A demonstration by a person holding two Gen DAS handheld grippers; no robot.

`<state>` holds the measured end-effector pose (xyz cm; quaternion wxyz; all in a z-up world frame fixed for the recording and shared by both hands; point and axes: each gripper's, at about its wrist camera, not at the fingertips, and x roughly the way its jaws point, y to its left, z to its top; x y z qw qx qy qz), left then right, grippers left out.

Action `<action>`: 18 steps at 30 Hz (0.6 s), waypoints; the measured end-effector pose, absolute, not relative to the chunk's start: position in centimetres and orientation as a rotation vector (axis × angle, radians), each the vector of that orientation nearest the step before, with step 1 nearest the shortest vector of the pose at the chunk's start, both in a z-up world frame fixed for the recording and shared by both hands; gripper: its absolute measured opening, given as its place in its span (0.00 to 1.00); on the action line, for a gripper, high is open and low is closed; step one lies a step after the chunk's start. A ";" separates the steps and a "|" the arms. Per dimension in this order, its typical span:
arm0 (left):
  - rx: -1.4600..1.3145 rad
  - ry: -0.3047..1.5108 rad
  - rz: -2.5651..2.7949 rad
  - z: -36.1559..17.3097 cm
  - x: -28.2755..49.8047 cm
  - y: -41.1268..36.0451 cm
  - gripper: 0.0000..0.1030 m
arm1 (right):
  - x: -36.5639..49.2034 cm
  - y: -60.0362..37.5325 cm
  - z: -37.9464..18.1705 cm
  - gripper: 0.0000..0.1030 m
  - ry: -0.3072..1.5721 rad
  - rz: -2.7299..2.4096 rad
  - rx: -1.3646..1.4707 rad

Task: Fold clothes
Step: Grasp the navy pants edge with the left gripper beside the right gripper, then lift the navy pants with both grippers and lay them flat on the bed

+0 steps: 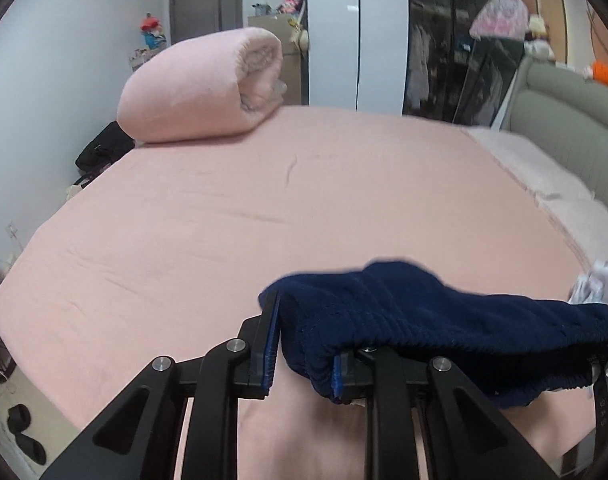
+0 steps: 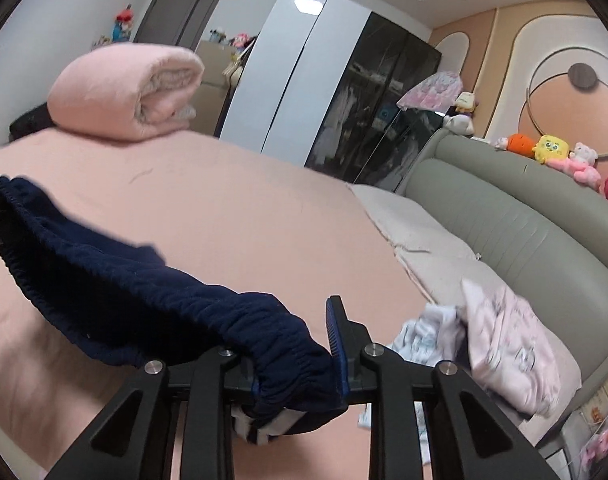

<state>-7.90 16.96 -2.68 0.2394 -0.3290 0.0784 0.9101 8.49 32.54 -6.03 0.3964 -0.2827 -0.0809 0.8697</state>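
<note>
A navy blue garment with an elastic waistband (image 1: 444,320) hangs stretched between my two grippers above the pink bed (image 1: 224,220). My left gripper (image 1: 304,344) is shut on one end of the waistband; cloth drapes over its right finger. In the right wrist view the garment (image 2: 144,280) runs from the left edge to my right gripper (image 2: 300,356), which is shut on the other end of the waistband. A white striped part hangs below it.
A rolled pink duvet (image 1: 200,88) lies at the far corner of the bed. A pile of pale pink and white clothes (image 2: 500,340) lies at the right by the grey padded headboard (image 2: 524,232). Wardrobes (image 2: 344,80) stand behind the bed.
</note>
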 end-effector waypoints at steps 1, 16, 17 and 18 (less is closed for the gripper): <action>-0.890 0.207 2.490 -2.5 -8.1 17.1 0.18 | 8.3 32.9 -5.6 0.22 -0.202 2.207 -0.712; -0.831 0.081 2.488 4.0 -14.0 18.5 0.18 | 2.4 34.1 1.9 0.21 -0.351 2.236 -0.581; -0.809 0.104 2.492 4.7 -14.4 19.1 0.18 | 1.9 34.6 2.5 0.21 -0.352 2.239 -0.572; -0.786 0.131 2.498 5.4 -14.7 19.7 0.18 | 1.4 35.1 3.1 0.21 -0.353 2.241 -0.564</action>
